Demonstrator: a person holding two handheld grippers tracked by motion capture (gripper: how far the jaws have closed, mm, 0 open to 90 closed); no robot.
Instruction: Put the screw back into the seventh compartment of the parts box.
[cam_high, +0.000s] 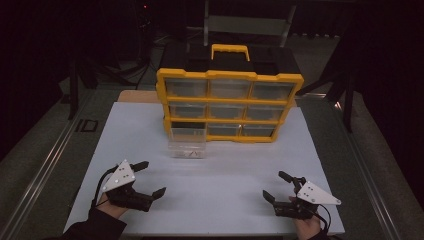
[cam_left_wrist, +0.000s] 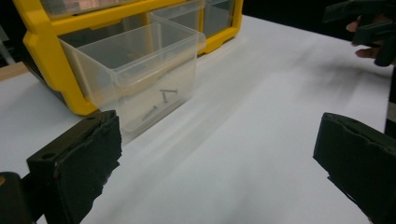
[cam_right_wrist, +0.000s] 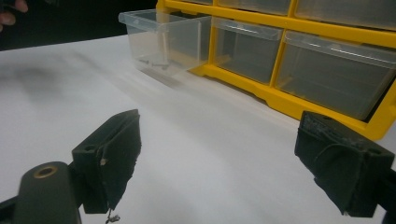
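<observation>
Clear plastic drawer (cam_high: 187, 145), pulled out from the organiser's bottom-left slot, upright on the table. A few small screws (cam_left_wrist: 161, 100) lie inside.

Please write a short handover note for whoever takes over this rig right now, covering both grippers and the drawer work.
Left gripper: open, empty, over the white table, nearest the drawer.
Right gripper: open, empty, near the table's front right.
Yellow plastic organiser with nine clear drawers: upright at the back of the table.
Clear plastic bottom-left drawer: pulled out toward the front, a few small dark screws inside; whether it remains partly in its slot, I cannot tell.
Done: drawer drawn out. Left: probably handling the screws or pushing the drawer back in.
</observation>
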